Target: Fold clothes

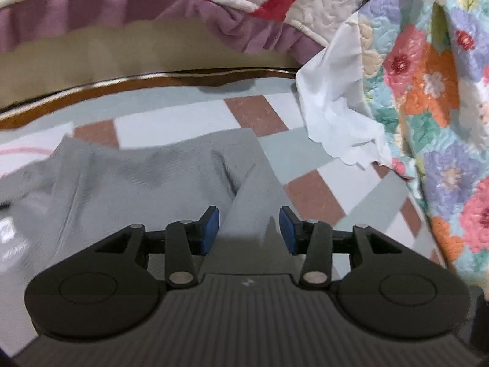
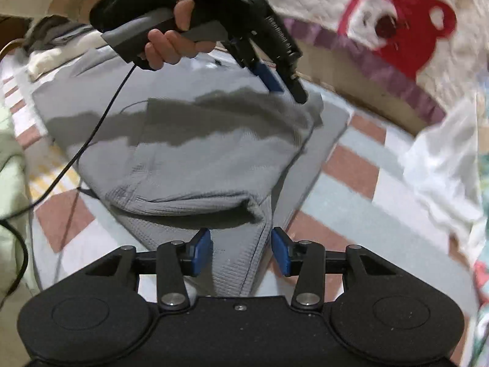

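A grey knit garment [image 2: 198, 153] lies partly folded on a checked bedsheet [image 2: 351, 165]. My right gripper [image 2: 241, 250] is open, its blue pads on either side of a grey fabric strip at the garment's near edge. My left gripper [image 1: 249, 229] is open just above the garment [image 1: 137, 180], with a fabric ridge between its pads. In the right wrist view the left gripper [image 2: 284, 88] hovers at the garment's far corner, held by a gloved hand [image 2: 146, 9].
A quilt with a red bear print [image 2: 394, 27] and purple ruffle [image 1: 91, 15] lies at the back. A floral quilt [image 1: 434, 122] and white cloth [image 1: 336, 107] are on the right. A black cable [image 2: 91, 140] runs across the left. Pale green fabric [image 2: 12, 177] is at the left edge.
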Available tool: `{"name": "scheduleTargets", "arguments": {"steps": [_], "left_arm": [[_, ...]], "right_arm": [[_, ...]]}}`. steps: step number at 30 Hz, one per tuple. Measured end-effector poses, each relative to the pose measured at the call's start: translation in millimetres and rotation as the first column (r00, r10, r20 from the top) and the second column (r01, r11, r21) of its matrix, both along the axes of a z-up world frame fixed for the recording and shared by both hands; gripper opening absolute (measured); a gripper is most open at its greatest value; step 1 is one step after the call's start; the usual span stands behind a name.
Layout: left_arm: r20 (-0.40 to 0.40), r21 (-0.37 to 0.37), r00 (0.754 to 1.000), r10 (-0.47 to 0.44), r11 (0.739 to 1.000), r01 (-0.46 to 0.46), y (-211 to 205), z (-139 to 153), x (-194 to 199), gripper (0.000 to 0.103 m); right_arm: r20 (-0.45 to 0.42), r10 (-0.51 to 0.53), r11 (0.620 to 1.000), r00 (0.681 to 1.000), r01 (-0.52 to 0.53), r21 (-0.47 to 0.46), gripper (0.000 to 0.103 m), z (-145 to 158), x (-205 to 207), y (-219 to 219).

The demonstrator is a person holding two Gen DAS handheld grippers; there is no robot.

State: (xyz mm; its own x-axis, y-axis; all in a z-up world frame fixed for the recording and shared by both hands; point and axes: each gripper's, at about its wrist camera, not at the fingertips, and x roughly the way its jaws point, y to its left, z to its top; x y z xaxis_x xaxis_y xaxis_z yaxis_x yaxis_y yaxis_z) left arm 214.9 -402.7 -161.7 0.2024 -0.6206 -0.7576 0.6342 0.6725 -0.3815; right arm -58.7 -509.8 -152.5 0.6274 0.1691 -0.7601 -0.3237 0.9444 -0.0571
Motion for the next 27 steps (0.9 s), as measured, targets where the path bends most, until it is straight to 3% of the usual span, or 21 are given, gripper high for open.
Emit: {"name": "scheduleTargets", "arguments": {"steps": [3, 4, 7, 8, 9, 10, 14, 17, 18, 22, 26, 27], "left_arm": [[-0.033, 0.005, 0.999, -0.002, 1.0, 0.002, -15, -11, 6, 0.038], [-0.049, 0.01, 0.999, -0.007, 1.0, 0.008, -19, -15, 7, 0.029], [-0.008, 0.032, 1.0, -0.017, 0.999, 0.017, -25, -19, 7, 0.006], [-0.002, 0.027, 1.0, -0.017, 0.999, 0.017, -26, -19, 8, 0.005], [-0.007, 0.01, 1.0, -0.008, 1.0, 0.008, -25, -19, 10, 0.004], [-0.011, -0.01, 1.0, 0.001, 1.0, -0.001, -23, -18, 11, 0.003], [-0.028, -0.147, 0.999, 0.029, 0.989, -0.033, -12, -9, 16, 0.003], [-0.113, -0.253, 0.993, 0.042, 0.965, -0.069, -1, -12, 25, 0.004], [-0.125, -0.26, 0.99, 0.057, 0.961, -0.089, 1, -15, 27, 0.004], [-0.132, -0.223, 0.988, 0.077, 0.969, -0.105, -3, -28, 32, 0.005], [-0.004, -0.14, 0.996, 0.085, 0.987, -0.084, -10, -20, 21, 0.012], [0.054, -0.127, 0.995, 0.087, 0.989, -0.08, -10, -13, 16, 0.024]], "right_arm": [[-0.017, -0.072, 0.995, 0.997, 0.073, 0.069, 0.047, -5, 10, -9], [-0.026, -0.108, 0.988, 0.994, 0.11, 0.108, 0.045, -7, 13, -15], [-0.064, -0.21, 0.95, 0.975, 0.22, 0.221, 0.025, -12, 21, -33], [-0.083, -0.241, 0.931, 0.967, 0.254, 0.263, 0.025, -13, 22, -38], [-0.095, -0.258, 0.913, 0.962, 0.275, 0.301, 0.017, -14, 21, -40], [-0.105, -0.272, 0.898, 0.957, 0.291, 0.33, 0.012, -15, 20, -42], [-0.124, -0.271, 0.885, 0.955, 0.298, 0.359, 0.008, -7, 17, -42], [-0.183, -0.301, 0.838, 0.936, 0.351, 0.417, 0.007, -10, 14, -57], [-0.201, -0.308, 0.828, 0.93, 0.366, 0.424, 0.006, -12, 14, -60], [-0.204, -0.302, 0.858, 0.931, 0.359, 0.367, 0.004, -15, 15, -56], [-0.194, -0.282, 0.883, 0.94, 0.333, 0.332, 0.004, -13, 15, -52], [-0.196, -0.279, 0.883, 0.94, 0.331, 0.333, 0.005, -13, 15, -53]]}}
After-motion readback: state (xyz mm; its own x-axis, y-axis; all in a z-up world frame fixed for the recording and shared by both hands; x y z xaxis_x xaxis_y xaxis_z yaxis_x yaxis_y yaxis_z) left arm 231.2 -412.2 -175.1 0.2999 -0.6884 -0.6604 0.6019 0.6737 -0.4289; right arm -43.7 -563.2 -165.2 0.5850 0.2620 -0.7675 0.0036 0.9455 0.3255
